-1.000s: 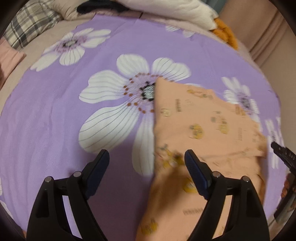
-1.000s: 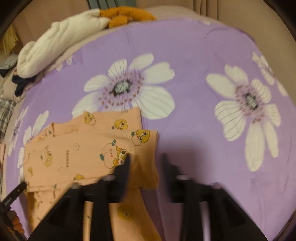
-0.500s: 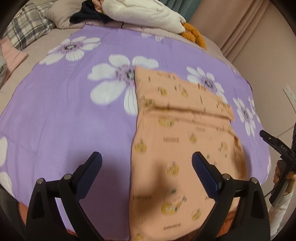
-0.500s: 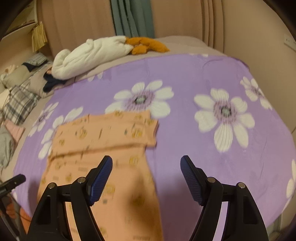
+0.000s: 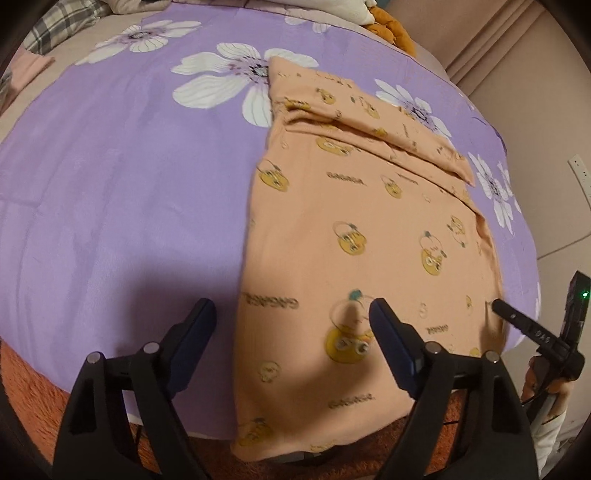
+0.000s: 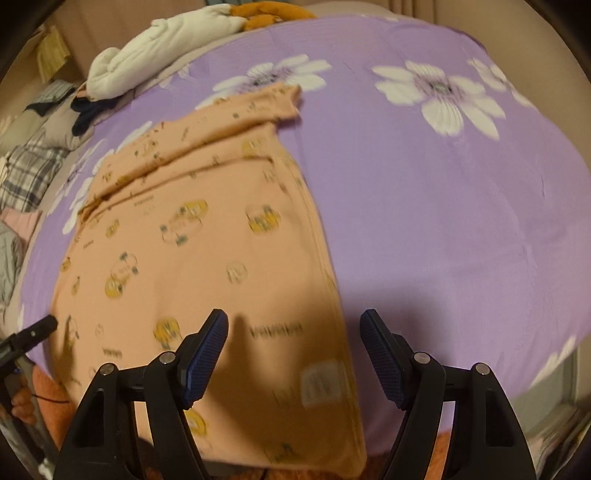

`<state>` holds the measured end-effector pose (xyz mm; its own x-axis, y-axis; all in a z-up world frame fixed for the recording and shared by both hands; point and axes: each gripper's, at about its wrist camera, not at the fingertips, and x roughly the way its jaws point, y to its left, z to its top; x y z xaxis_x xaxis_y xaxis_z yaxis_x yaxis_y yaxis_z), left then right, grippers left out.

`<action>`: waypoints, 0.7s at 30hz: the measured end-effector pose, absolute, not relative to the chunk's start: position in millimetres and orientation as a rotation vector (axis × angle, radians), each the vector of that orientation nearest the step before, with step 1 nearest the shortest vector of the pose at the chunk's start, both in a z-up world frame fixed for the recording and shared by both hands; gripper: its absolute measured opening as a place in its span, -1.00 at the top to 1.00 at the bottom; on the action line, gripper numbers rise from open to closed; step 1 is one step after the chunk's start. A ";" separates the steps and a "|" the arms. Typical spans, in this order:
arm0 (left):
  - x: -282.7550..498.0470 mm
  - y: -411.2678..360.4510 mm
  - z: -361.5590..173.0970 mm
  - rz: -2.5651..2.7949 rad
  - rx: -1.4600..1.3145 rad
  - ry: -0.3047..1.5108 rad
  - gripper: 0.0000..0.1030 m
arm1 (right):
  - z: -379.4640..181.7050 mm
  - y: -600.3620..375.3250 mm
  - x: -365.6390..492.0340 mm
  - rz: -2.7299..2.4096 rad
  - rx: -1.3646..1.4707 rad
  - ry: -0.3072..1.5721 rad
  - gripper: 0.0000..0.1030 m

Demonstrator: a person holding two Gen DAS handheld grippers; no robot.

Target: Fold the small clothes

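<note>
peach shirt laid out, both of your grippers spread and empty

the peach garment (image 5: 362, 229) lies flat on the purple flowered sheet (image 5: 122, 177), printed with yellow cartoon figures. its far end carries a folded band across the width, and its near hem hangs just over the bed's front edge, above the orange rug (image 5: 26, 398).

your left gripper (image 5: 291, 332) hovers over the garment's near left edge. its jaws have just been closing a little, yet they stand well apart and grasp nothing: the left finger is above bare sheet, the right finger above the cloth, and the side edge of the garment runs between them without either pad pressing on it.

your right gripper (image 6: 295, 343) hovers over the near right edge in the same way. its jaws have also just been easing inward but remain spread and released; the left finger is over cloth, the right over purple sheet, with the garment's right side edge between them.

in the left wrist view your right hand (image 5: 546, 376) shows at the far right, curled around its tool's handle.

at the head of the bed lie a white rolled blanket (image 6: 162, 48), an orange plush (image 6: 273, 11) and a plaid cloth (image 6: 29, 173).
</note>
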<state>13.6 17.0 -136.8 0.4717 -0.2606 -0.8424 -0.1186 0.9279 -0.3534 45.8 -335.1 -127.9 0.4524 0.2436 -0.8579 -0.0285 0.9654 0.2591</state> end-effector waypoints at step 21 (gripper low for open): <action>21.9 10.8 -90.1 -0.193 -0.417 0.945 0.87 | -78.2 -321.1 55.9 0.360 0.300 0.931 0.87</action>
